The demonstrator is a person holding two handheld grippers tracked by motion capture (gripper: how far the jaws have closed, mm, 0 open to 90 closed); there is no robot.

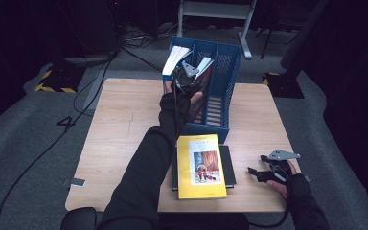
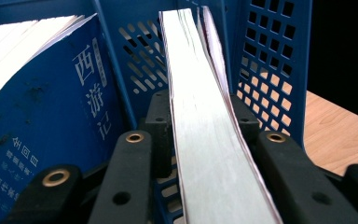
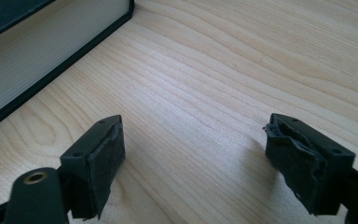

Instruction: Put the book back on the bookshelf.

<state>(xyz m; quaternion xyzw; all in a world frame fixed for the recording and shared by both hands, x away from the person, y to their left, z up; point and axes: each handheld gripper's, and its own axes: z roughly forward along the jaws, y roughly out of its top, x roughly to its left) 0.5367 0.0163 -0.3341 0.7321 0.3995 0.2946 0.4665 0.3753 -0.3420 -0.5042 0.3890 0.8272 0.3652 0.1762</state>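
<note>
Book (image 2: 214,140) is held upright on edge w/ its white page block facing up, cover edges reddish-purple, thin. It is seen standing inside the middle slot of a blue file rack (image 1: 227,72) w/ lattice walls, at the far side of the table. In the next slot a blue book (image 2: 42,116) w/ white Chinese lettering is leaned, pages fanned slightly. Book's lower end is hidden behind the rack's front.

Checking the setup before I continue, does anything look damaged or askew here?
Yes: the pad on one of the right gripper's fingers looks torn and ragged. In the blue file rack, the book held by the left gripper leans rather than standing upright.
</note>
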